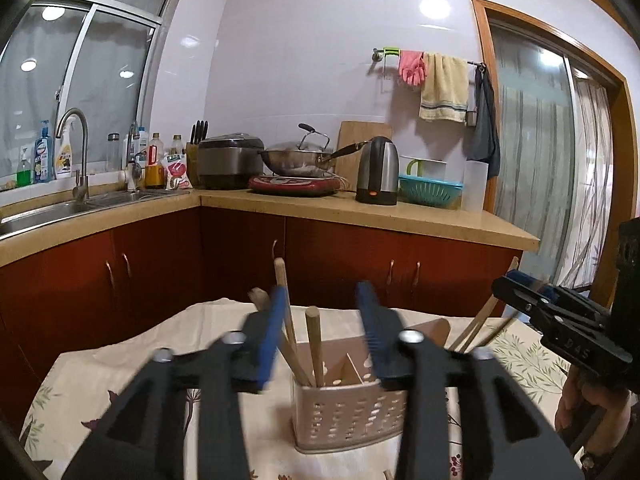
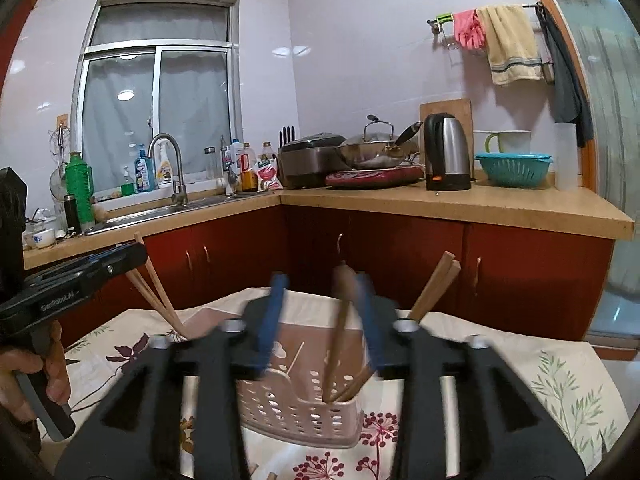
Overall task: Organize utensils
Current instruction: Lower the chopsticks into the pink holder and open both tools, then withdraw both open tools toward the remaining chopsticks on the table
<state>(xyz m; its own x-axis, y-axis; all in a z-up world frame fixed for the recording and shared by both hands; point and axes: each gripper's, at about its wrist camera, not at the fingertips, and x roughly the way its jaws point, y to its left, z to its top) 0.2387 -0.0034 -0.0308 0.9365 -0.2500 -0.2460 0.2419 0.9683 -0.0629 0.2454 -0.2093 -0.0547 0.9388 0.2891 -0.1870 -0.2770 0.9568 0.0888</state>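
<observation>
A beige perforated utensil holder (image 1: 344, 412) stands on a table with a floral cloth (image 1: 100, 376). Wooden chopsticks (image 1: 314, 344) stand upright in its left compartment. My left gripper (image 1: 322, 292) hovers just above it, open, with the chopsticks in the gap close to its left finger. At the right edge of the left wrist view, my right gripper (image 1: 502, 282) comes in from the side. In the right wrist view the holder (image 2: 296, 400) lies below my right gripper (image 2: 320, 280), which is open. A wooden stick (image 2: 340, 320) leans beside its right finger. My left gripper (image 2: 132, 254) shows at the left.
More chopsticks (image 2: 434, 284) lean out of the holder's right end, others (image 2: 156, 300) at its left. Behind the table run red cabinets (image 2: 400, 264) under a counter with a sink (image 2: 168, 210), wok (image 2: 372, 156), kettle (image 2: 446, 152) and teal colander (image 2: 514, 168). A hand (image 2: 24, 372) grips the left gripper's handle.
</observation>
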